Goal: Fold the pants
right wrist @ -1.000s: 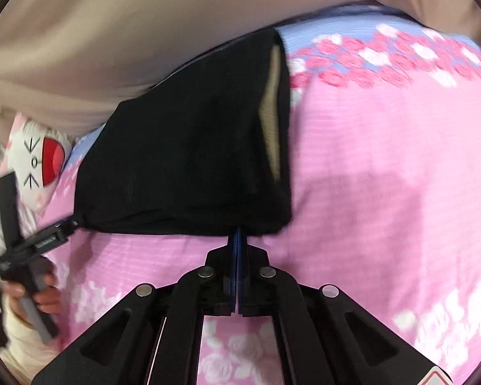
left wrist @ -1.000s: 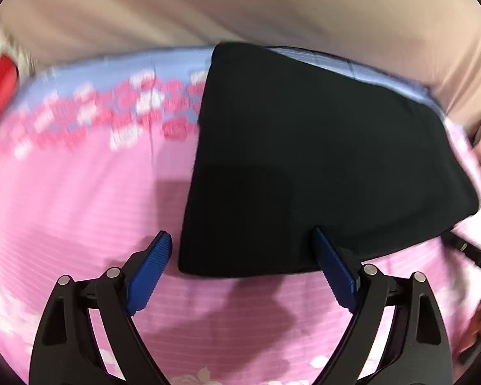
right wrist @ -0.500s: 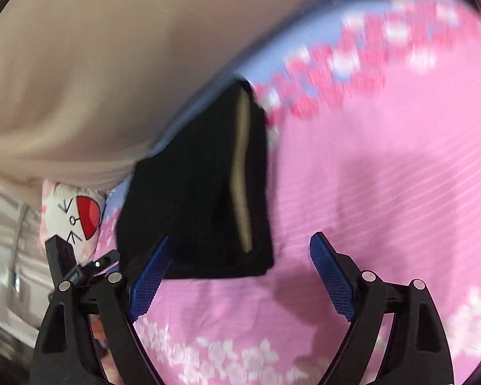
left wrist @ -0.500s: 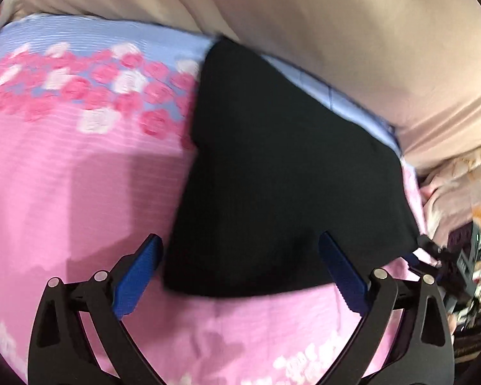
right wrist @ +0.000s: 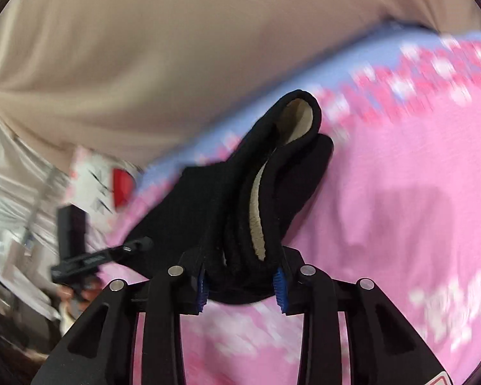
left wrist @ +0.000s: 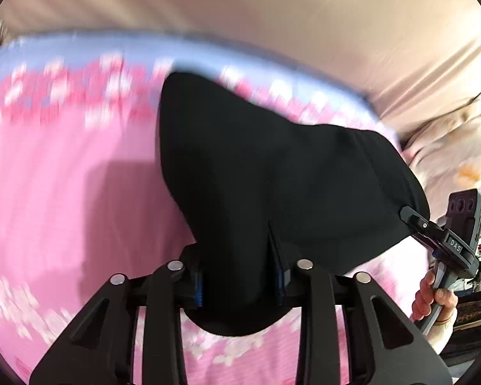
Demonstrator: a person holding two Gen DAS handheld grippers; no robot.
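Pink floral bedsheet [left wrist: 64, 166] fills the lower and left part of both views, with a beige cover [left wrist: 240, 6] across the top of each frame. The folded black pants [left wrist: 272, 173] lie centre frame on the sheet, their near edge gathered up off it toward the cameras; in the right wrist view the stacked layers and a pale lining [right wrist: 256, 218] show at the open end. The left gripper [left wrist: 240, 285], at bottom centre, is closing its jaws with a thick bunch of the near edge between the blue pads. The right gripper [right wrist: 242, 285], bottom centre of its own view, is likewise closing on the layered end, the fabric bulging between the pads. The person's hand [left wrist: 433, 298] on the other handle shows at lower right of the left view. Risk, as judged: a bite that catches only the upper layers would let the lower ones sag and undo the fold; uneven lifting by the two hands would skew the stack.
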